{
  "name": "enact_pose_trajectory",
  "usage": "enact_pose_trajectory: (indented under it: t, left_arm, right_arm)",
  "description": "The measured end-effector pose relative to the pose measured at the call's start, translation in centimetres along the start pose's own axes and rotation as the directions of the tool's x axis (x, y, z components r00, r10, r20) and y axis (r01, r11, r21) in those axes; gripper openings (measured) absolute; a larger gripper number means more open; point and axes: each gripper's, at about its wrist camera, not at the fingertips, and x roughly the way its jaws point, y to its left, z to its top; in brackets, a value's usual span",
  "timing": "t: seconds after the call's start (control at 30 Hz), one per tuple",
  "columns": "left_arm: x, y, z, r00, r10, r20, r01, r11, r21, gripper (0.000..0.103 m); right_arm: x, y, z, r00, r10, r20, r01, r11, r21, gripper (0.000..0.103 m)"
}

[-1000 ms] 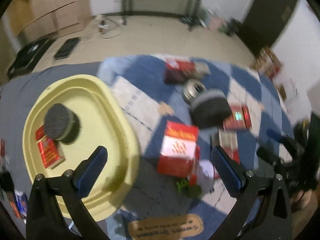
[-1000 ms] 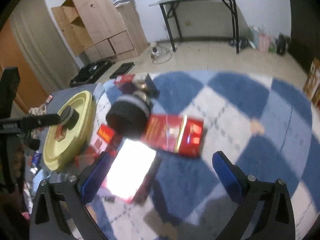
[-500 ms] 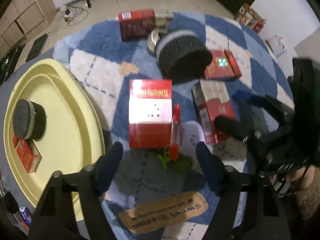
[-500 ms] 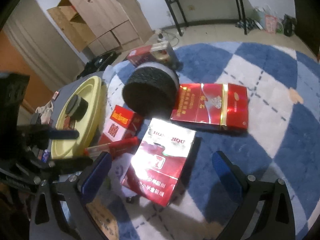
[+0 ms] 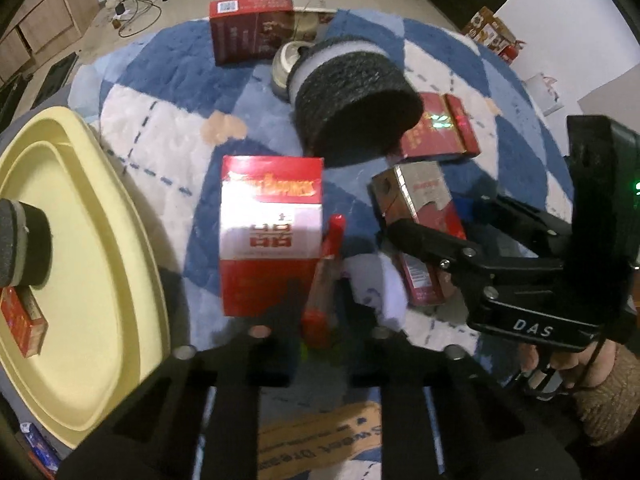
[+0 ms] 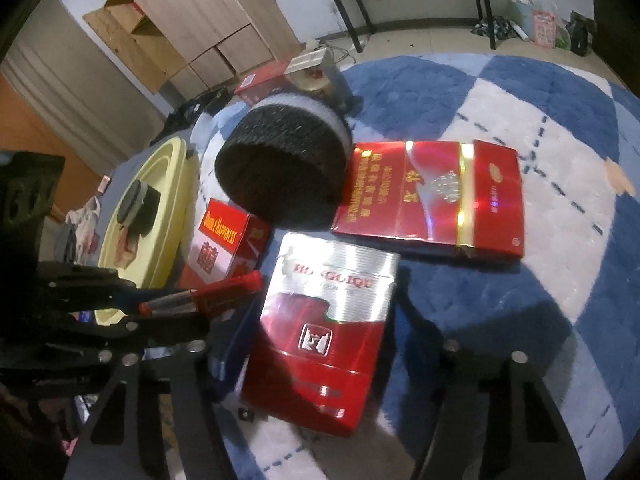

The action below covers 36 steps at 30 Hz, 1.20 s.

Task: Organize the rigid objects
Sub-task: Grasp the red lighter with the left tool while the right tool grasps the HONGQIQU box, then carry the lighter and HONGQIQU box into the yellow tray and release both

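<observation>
My left gripper (image 5: 318,332) is closed around a red pen (image 5: 326,276) that lies on the blue and white rug beside a red and white Double Happiness box (image 5: 271,232); the pen also shows in the right wrist view (image 6: 208,296). My right gripper (image 6: 324,364) is open, its jaws on either side of a red and silver cigarette pack (image 6: 320,336). A flat red carton (image 6: 432,204) and a big black sponge disc (image 6: 284,172) lie beyond. A yellow tray (image 5: 100,280) at the left holds a smaller sponge disc (image 5: 20,244) and a small red box (image 5: 22,324).
A dark red box (image 5: 252,28) and a metal tin (image 5: 286,66) sit at the rug's far side. A tan label (image 5: 320,440) lies near my left gripper. Wooden cabinets (image 6: 172,28) and a black table frame stand behind.
My left gripper has come down and closed its fingers on the red pen. My right gripper has moved down around the red and silver pack.
</observation>
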Motion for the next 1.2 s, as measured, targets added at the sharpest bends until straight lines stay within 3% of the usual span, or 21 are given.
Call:
enact_pose_trajectory:
  t: [0.57,0.9,1.03,1.17,1.2]
  left_arm:
    - [-3.8,0.0,0.1,0.993,-0.028,0.114,0.025,0.999,0.027,0.011]
    - [-8.0,2.9,0.1,0.968,-0.011,0.250,0.024,0.998,-0.050,0.011]
    - [-12.1,6.3,-0.6,0.935,0.056,0.351,-0.006,0.990,-0.143,0.011]
    - [-16.3,11.4,-2.9,0.877,0.225,0.424,-0.110,0.954,-0.279,0.011]
    - [-16.9,12.8,-3.6,0.868,0.241,0.434,-0.103,0.942,-0.318,0.011]
  right_arm:
    - [-3.6,-0.9,-1.5,0.997,-0.038,0.069,0.040,0.999,-0.029,0.057]
    - [-4.8,-0.5,-1.5,0.995,-0.043,0.093,0.050,0.996,-0.079,0.057]
    - [-5.2,1.3,-0.8,0.994,-0.016,0.105,0.030,0.991,-0.127,0.057]
    - [-4.9,5.6,0.7,0.994,0.016,0.107,0.010,0.970,-0.241,0.057]
    - [-4.7,6.7,1.1,0.994,0.026,0.108,0.003,0.965,-0.262,0.057]
